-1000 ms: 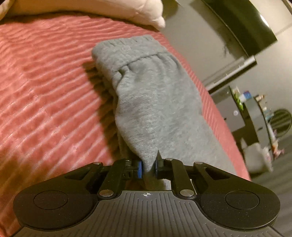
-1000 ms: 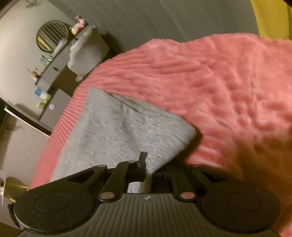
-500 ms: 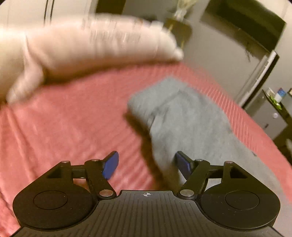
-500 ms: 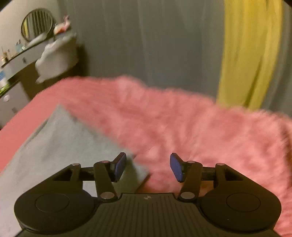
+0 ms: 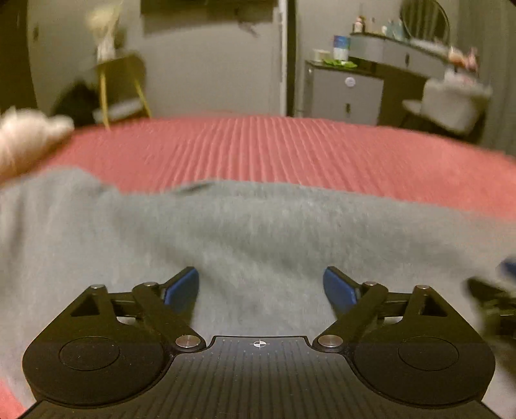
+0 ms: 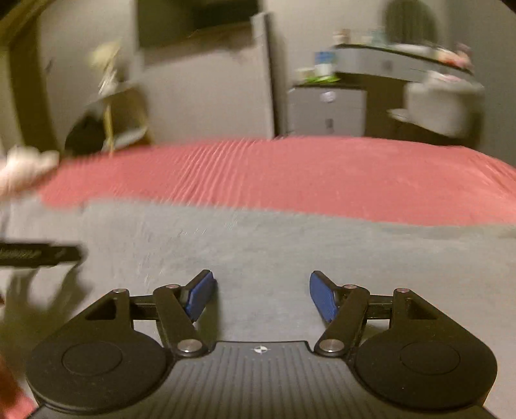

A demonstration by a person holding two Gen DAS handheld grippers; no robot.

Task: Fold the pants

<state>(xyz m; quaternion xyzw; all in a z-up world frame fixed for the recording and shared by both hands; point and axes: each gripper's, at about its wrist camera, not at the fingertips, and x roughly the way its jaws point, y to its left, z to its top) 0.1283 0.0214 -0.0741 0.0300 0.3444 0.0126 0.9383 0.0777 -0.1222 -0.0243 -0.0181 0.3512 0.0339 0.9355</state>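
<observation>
Left tool (image 5: 260, 287) is hanging released, blue pads (image 5: 180, 287) spread wide apart, nothing between them. It is hovering low over the gray pants (image 5: 258, 232), which are lying across the pink ribbed bedspread (image 5: 274, 148) as a wide band running from left edge to right edge of the left wrist view. Cannot tell whether the pads are touching the fabric.

Right tool (image 6: 262, 295) is also standing released, pads (image 6: 322, 301) apart and gripping nothing, sitting over the same gray pants (image 6: 274, 251). In the right wrist view a blurred black part of the left tool (image 6: 38, 254) is showing at the left edge, above the fabric. In the left wrist view a blurred dark shape with a blue tip, the right tool (image 5: 496, 296), is showing at the right edge.

Both views are motion-blurred. Pants are looking mostly flat, with a small dark crease or opening (image 5: 193, 187) near the far edge, details unclear.

Beyond the pants the bedspread (image 6: 290, 174) is stretching to the far side of the bed. A white pillow (image 5: 29, 138) is sitting at the left. Behind the bed: a yellow-legged side table (image 5: 119, 87), a gray cabinet (image 5: 345, 93), a dresser with a round mirror (image 5: 422, 19) and a pale chair (image 5: 451, 100).
</observation>
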